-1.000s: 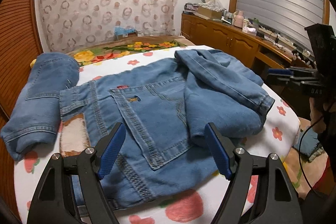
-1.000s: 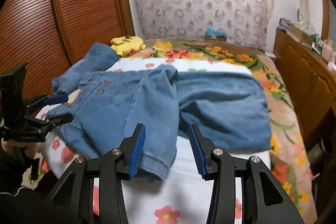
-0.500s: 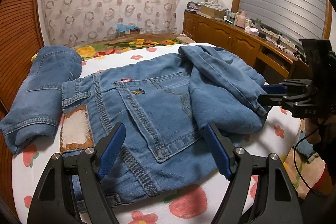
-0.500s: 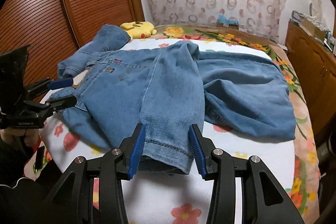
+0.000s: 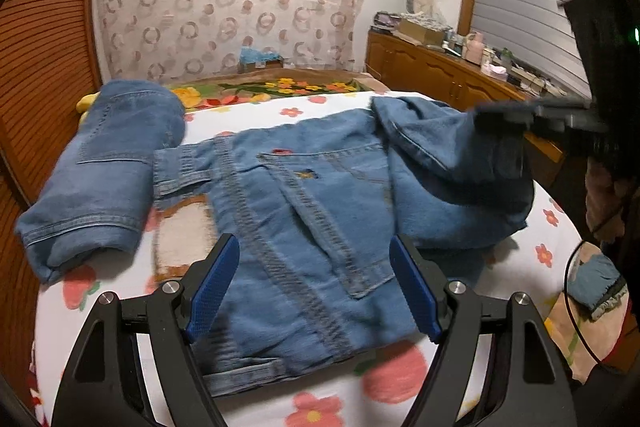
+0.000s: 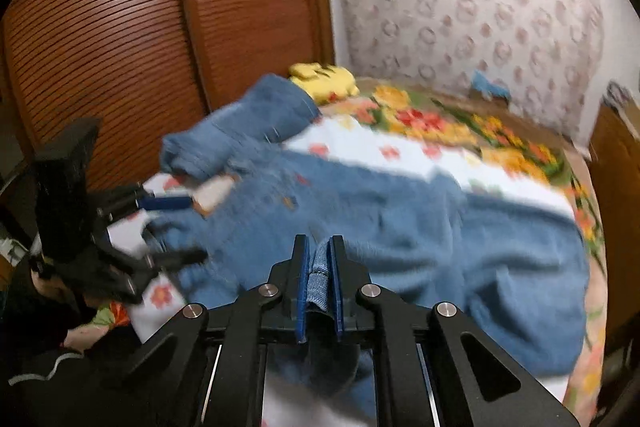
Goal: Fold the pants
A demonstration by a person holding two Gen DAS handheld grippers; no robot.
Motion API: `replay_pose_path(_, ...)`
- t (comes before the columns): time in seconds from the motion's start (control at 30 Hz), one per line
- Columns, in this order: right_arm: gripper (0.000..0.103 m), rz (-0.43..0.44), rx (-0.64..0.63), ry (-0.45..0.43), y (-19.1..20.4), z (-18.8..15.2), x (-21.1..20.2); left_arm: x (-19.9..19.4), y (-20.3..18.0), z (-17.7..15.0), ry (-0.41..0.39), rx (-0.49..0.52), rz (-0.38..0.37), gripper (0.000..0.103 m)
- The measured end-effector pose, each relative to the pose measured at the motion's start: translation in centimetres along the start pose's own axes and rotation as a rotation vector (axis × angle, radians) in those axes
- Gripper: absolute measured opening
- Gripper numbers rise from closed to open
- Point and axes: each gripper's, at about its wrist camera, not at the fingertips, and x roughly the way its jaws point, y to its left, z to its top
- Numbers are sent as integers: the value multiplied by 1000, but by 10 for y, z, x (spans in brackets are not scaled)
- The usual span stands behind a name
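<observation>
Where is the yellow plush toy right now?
In the right wrist view the plush lies at the far left of the bed, just behind the folded jeans and near the wooden slatted doors. The left wrist view shows only a yellow sliver of it.

2 wrist fisheyes, close above bed, facing crosswise, sharing jeans

Right wrist view: motion blur smears the pants and the floral bedcover; seams are illegible. The right gripper covers the clamped hem's lower part. Left wrist view: the right gripper appears blurred, and the frame's right edge crops it. Items on the wooden sideboard are too small to identify.
</observation>
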Motion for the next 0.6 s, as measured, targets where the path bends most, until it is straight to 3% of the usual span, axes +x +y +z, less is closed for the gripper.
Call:
replay_pose_path(0.23,9,38,-48,-80,13,51,31,-12,28,-6,-7,-45,53,78)
replay_pose_path(0.37,9,15,-51,-79,6,51,46,-15,37,-10,-8,-55,67,78)
replay_pose_path(0.43,16,1,-43,-81,0,42,45,-16,40,-11,-9,-57,71,78)
replay_pose_path(0.5,29,-5,-30,-87,-6,35,40,-14,41,-10,-10,-59,71,78)
replay_pose_path(0.6,38,-74,-4,-141,-19,24,12,-12,41,-10,-10,-54,65,78)
